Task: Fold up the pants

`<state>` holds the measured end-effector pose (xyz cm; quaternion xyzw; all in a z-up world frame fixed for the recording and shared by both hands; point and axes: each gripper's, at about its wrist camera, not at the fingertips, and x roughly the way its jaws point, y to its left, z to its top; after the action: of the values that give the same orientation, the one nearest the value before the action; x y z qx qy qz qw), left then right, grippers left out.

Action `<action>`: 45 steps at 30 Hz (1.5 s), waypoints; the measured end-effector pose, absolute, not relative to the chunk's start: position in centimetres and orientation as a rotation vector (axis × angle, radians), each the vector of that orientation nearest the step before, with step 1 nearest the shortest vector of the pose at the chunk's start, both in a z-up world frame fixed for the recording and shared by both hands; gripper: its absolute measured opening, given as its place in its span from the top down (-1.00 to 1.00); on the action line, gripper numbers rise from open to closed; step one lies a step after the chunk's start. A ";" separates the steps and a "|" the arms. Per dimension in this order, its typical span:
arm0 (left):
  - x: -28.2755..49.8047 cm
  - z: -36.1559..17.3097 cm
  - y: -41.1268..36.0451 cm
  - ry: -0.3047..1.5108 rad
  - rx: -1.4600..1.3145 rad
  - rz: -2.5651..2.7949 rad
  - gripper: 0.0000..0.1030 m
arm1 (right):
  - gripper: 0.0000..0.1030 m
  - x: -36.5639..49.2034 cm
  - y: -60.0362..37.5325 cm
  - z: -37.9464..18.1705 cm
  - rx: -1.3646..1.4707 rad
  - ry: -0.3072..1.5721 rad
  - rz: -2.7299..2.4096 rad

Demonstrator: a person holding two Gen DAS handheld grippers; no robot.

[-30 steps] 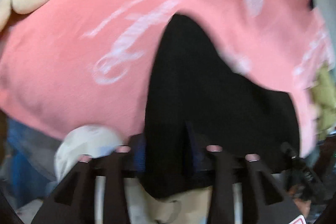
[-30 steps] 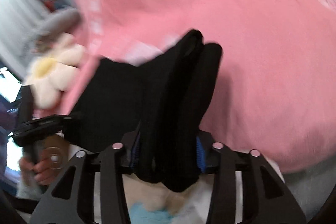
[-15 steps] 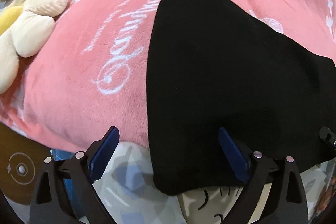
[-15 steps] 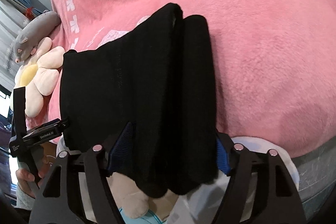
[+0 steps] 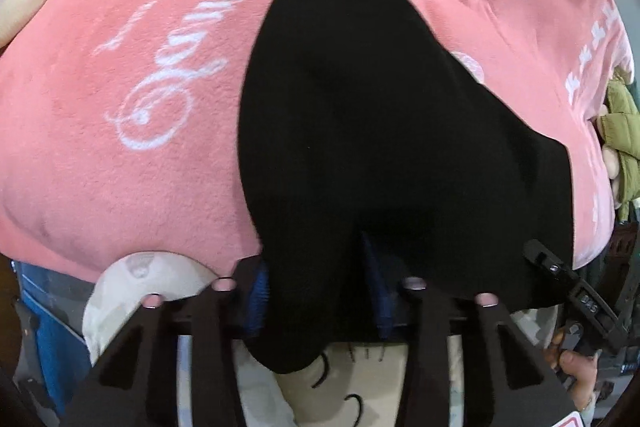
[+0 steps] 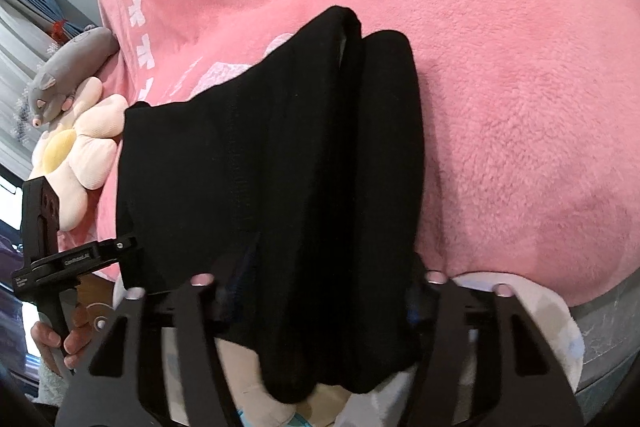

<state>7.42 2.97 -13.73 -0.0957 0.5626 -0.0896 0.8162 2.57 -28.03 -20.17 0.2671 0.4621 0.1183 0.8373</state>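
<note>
Black pants (image 5: 380,131) lie folded on a pink blanket (image 5: 120,131), their near edge hanging over the bed's edge. My left gripper (image 5: 316,303) is shut on the near edge of the pants, with cloth bunched between the blue pads. In the right wrist view the pants (image 6: 280,167) show as stacked folds. My right gripper (image 6: 320,299) is around the thick near end, its blue pads pressed into the cloth. The left gripper's body (image 6: 52,255) shows at the far left of that view.
A flower-shaped plush (image 6: 80,151) and a grey plush animal (image 6: 68,75) lie at the blanket's left side. A patterned pale cushion (image 5: 360,387) sits below the bed's edge. A green jacket (image 5: 620,131) is at the right.
Half a second ago both grippers were open around the pants' near edge. Both have now closed on the cloth, and the left one bunches it.
</note>
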 end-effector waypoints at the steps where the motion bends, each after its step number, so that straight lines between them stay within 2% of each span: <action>1: 7.2 -13.5 3.0 1.195 -0.209 -0.185 0.60 | 0.21 2.4 -28.0 -19.7 0.567 0.975 0.251; 4: 6.3 -12.4 3.2 1.175 -0.248 -0.174 0.67 | 0.29 1.7 -27.7 -18.5 0.569 0.960 0.271; 11: 1.7 -8.6 2.6 1.129 -0.188 -0.214 0.68 | 0.31 -1.2 -26.4 -15.4 0.502 0.958 0.334; 16: 1.7 -10.8 4.6 1.201 -0.296 -0.198 0.53 | 0.31 -0.8 -28.1 -17.7 0.579 0.975 0.307; 19: 2.6 -11.0 6.9 1.149 -0.421 -0.236 -0.09 | 0.29 -0.8 -28.4 -18.2 0.587 0.976 0.312; 20: 2.8 -10.6 7.1 1.116 -0.421 -0.242 -0.36 | 0.29 -0.7 -28.4 -18.3 0.585 0.980 0.312; 21: 2.9 -10.4 7.3 1.094 -0.412 -0.254 -0.50 | 0.29 -0.7 -28.5 -18.4 0.588 0.983 0.309; 24: 4.5 -10.7 6.6 1.114 -0.389 -0.318 -0.67 | 0.28 -0.6 -28.5 -18.6 0.602 0.989 0.303; 30: 6.3 -15.6 4.4 1.323 -0.372 -0.301 -0.68 | 0.25 -0.5 -28.8 -19.1 0.611 0.997 0.297; 33: 5.7 -16.2 2.4 1.298 -0.299 -0.290 -0.61 | 0.24 -0.3 -28.6 -19.2 0.598 1.000 0.288; 36: 5.3 -16.0 0.6 1.259 -0.231 -0.252 -0.35 | 0.23 0.0 -28.5 -19.2 0.588 0.999 0.280; 39: 4.3 -15.0 0.3 1.222 -0.203 -0.226 0.12 | 0.26 -0.3 -28.3 -18.9 0.574 0.990 0.280; 41: 3.3 -13.9 0.0 1.188 -0.154 -0.200 0.61 | 0.29 -0.8 -27.9 -18.3 0.560 0.976 0.285; 45: 1.1 -11.2 0.0 1.127 -0.152 -0.201 0.66 | 0.30 -2.1 -27.3 -16.5 0.557 0.937 0.315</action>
<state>1.10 0.00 -11.22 -0.0720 0.5329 -0.0948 0.8378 -2.07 -27.33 -16.49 0.2638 0.4437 0.1492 0.8433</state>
